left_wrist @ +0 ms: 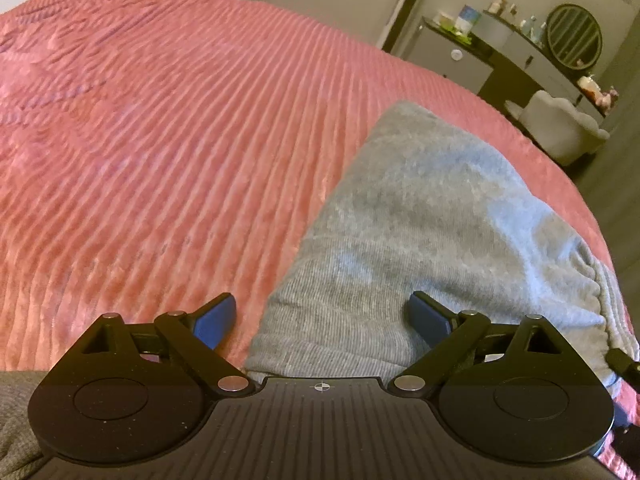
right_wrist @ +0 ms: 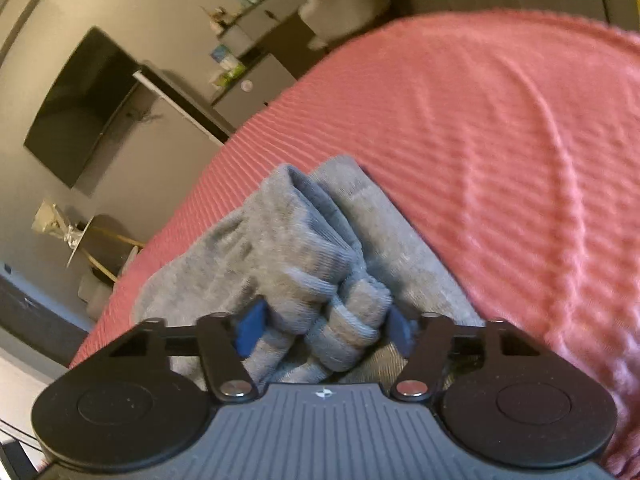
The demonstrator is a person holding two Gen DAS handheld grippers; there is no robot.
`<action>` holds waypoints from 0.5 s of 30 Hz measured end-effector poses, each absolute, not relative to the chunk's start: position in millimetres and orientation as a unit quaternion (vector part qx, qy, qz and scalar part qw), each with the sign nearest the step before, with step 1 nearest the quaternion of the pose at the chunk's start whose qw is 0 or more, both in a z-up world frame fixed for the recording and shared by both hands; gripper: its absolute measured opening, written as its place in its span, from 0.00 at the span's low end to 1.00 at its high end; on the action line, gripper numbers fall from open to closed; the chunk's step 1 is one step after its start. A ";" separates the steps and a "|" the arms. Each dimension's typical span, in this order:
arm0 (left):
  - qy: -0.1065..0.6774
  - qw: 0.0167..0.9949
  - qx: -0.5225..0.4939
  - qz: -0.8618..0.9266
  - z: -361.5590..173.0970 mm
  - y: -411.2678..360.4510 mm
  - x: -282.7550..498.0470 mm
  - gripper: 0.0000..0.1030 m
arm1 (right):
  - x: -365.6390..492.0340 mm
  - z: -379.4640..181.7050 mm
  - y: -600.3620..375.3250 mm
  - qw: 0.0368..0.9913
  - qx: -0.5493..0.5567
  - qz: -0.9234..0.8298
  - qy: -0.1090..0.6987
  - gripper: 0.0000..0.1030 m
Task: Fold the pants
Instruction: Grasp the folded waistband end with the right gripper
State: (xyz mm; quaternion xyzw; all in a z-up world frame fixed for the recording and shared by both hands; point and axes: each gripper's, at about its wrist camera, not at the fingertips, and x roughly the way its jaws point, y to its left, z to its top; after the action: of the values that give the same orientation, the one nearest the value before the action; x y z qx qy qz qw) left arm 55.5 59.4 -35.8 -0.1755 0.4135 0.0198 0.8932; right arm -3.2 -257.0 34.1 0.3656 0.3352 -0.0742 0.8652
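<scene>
Pink ribbed bedspread (left_wrist: 168, 152) covers the bed, wrinkled in places. Behind it: dark dresser (left_wrist: 508, 68) cluttered with small bottles and jars, round mirror (left_wrist: 574, 38) on top, pale upholstered chair (left_wrist: 560, 126) beside it. Right wrist view adds a wall-mounted black TV (right_wrist: 84, 104).

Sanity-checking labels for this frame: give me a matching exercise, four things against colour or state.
Things:
1. pants
2. bedspread
3. left gripper
4. right gripper

Descriptions:
a. pink, ribbed
b. jaws wide, fabric edge between them, unpinched
c. grey, lying folded on the bed
d. bunched ribbed cuffs between its blue pads

Pairs: 1-c, 2-a, 3-b, 4-d
</scene>
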 end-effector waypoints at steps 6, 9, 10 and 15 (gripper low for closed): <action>0.405 0.899 -0.167 -0.007 -33.8 58.1 52.2 0.94 | -12.9 46.0 -258.5 0.893 0.318 -0.052 0.315 0.43; 0.408 0.899 -0.161 -0.011 -33.4 56.3 52.6 0.94 | -6.6 34.1 -260.9 0.876 0.313 -0.066 0.361 0.58; 0.404 0.900 -0.161 -0.012 -32.0 56.6 51.7 0.94 | -8.2 37.0 -264.1 0.875 0.324 -0.065 0.354 0.65; 0.364 0.916 -0.164 -0.039 -13.4 60.1 43.8 0.94 | -24.8 65.0 -266.2 0.910 0.289 -0.107 0.277 0.78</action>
State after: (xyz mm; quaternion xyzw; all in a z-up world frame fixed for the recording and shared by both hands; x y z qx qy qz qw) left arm 43.8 60.1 -13.4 -0.1641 0.3644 -0.0385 0.9159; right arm -24.8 -266.2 65.0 0.2893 0.2767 -0.1073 0.9100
